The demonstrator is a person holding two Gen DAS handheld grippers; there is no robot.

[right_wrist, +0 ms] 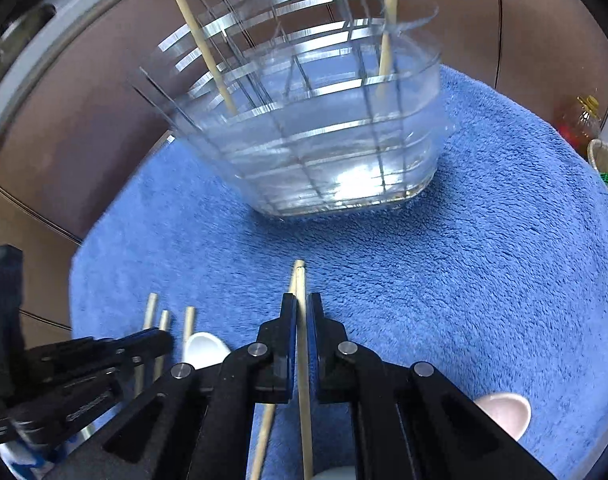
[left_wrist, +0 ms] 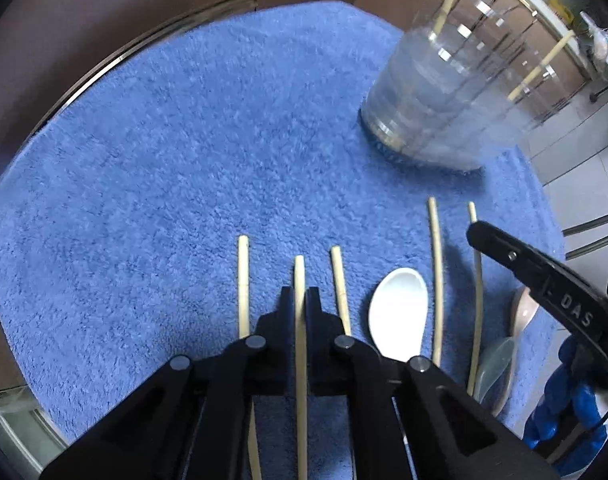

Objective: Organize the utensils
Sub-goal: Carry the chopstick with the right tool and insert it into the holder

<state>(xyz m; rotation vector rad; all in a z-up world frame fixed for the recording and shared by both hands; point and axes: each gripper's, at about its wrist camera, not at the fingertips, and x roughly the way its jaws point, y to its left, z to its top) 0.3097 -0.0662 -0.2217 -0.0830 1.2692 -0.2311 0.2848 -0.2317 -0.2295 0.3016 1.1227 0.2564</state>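
Observation:
Several pale chopsticks lie side by side on a blue towel (left_wrist: 164,168). My left gripper (left_wrist: 300,294) is shut on one chopstick (left_wrist: 300,276) near its far end. My right gripper (right_wrist: 300,300) is shut on another chopstick (right_wrist: 300,280), with a second one (right_wrist: 264,432) lying just left under it. A white spoon (left_wrist: 399,312) lies right of the left gripper. A clear divided holder (right_wrist: 323,132) stands at the towel's far side with two chopsticks (right_wrist: 196,36) upright in it; it looks blurred.
A pink spoon (right_wrist: 507,412) and a translucent spoon (left_wrist: 495,364) lie at the towel's right edge. The right gripper's arm (left_wrist: 543,280) shows in the left wrist view. A bottle (right_wrist: 579,120) stands off the towel at far right. The towel covers a round brown table (left_wrist: 84,20).

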